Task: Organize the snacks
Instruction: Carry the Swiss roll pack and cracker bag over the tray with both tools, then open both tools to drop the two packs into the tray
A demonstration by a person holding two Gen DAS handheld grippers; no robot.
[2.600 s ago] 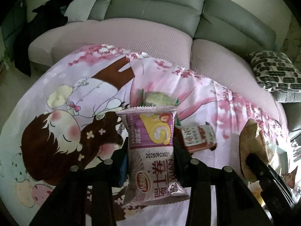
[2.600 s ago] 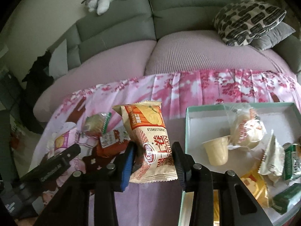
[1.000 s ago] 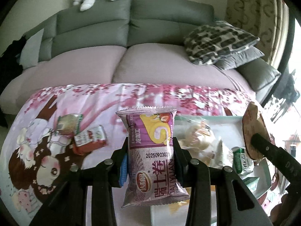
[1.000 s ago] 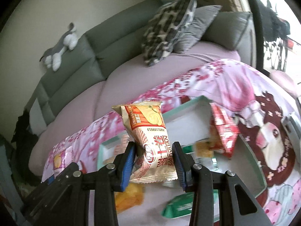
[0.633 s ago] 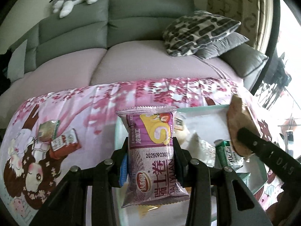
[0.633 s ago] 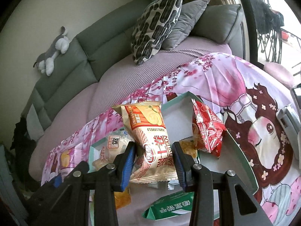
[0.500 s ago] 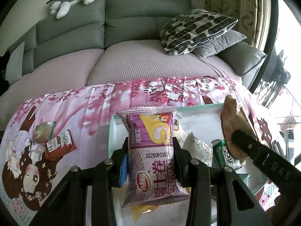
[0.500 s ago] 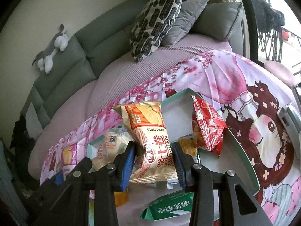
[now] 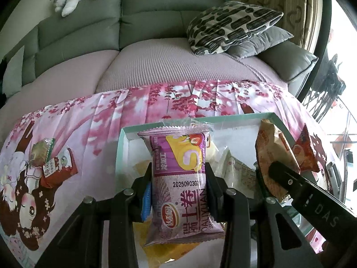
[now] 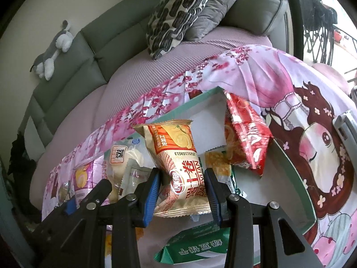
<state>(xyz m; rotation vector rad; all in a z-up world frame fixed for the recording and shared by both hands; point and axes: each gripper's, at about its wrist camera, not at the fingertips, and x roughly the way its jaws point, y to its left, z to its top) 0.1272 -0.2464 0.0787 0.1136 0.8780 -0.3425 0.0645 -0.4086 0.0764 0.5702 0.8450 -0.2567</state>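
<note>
Only the left wrist view shows the two small wrapped snacks (image 9: 52,163) lying out on the pink cartoon-print cloth (image 9: 93,120); only the right view shows the green packet (image 10: 196,249) inside the shallow teal-rimmed white box (image 10: 296,174). The left gripper (image 9: 178,192) clenches a purple swiss-roll packet (image 9: 180,178) upright between its jaws above the box; the right gripper (image 10: 181,189) likewise grips an orange swiss-roll packet (image 10: 178,167).

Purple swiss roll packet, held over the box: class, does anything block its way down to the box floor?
Yes. Under the purple packet in the left gripper, the box already holds a yellow packet and a pale wrapper; it would land on them.
</note>
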